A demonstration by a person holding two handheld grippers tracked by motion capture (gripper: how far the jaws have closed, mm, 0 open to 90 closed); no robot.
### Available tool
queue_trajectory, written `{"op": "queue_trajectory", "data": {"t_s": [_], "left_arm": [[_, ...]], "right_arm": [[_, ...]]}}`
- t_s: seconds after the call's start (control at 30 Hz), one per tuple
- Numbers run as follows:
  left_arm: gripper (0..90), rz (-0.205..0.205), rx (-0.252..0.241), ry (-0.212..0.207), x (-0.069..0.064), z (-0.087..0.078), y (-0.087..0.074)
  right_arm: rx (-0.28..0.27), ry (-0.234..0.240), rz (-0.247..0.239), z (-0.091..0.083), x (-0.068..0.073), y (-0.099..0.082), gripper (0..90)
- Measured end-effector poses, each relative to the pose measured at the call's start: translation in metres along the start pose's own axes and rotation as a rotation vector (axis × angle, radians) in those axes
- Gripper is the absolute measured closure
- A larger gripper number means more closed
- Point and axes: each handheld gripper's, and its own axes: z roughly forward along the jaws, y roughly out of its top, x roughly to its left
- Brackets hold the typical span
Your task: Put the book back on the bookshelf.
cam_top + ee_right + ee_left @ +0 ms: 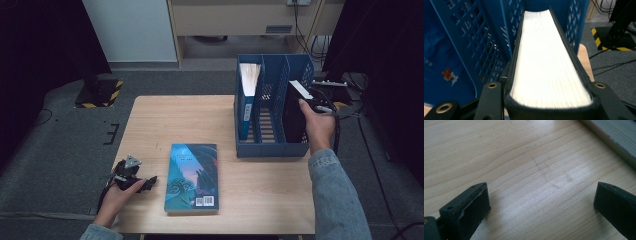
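A blue file rack [272,145] with three slots stands at the table's right side. My right gripper [320,102] is shut on a black-covered book [295,117], held upright in the rack's right slot; its white page edges [549,62] run away between the jaws. A blue book [247,95] stands in the left slot. A teal-covered book [192,177] lies flat on the table's front middle. My left gripper [150,181] rests low at the front left, open over bare wood [541,180], with the teal book's edge [616,137] just beyond it.
The wooden table [150,125] is bare at its left and back. The rack's middle slot [267,125] holds nothing. Cables and a black stand [332,90] sit off the table's right edge; a yellow-black striped base [100,92] is on the floor at the back left.
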Motion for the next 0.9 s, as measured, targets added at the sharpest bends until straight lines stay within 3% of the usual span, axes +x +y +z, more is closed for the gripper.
{"op": "queue_trajectory", "data": {"t_s": [0.53, 0.9], "left_arm": [[0.0, 0.004, 0.004, -0.003, -0.001, 0.0, 0.0], [0.0, 0.006, 0.006, -0.005, -0.002, 0.0, 0.0]], "right_arm": [[0.028, 0.014, 0.053, -0.018, -0.011, -0.023, 50.6], [0.035, 0.032, 0.045, -0.024, -0.006, -0.031, 48.3]]}}
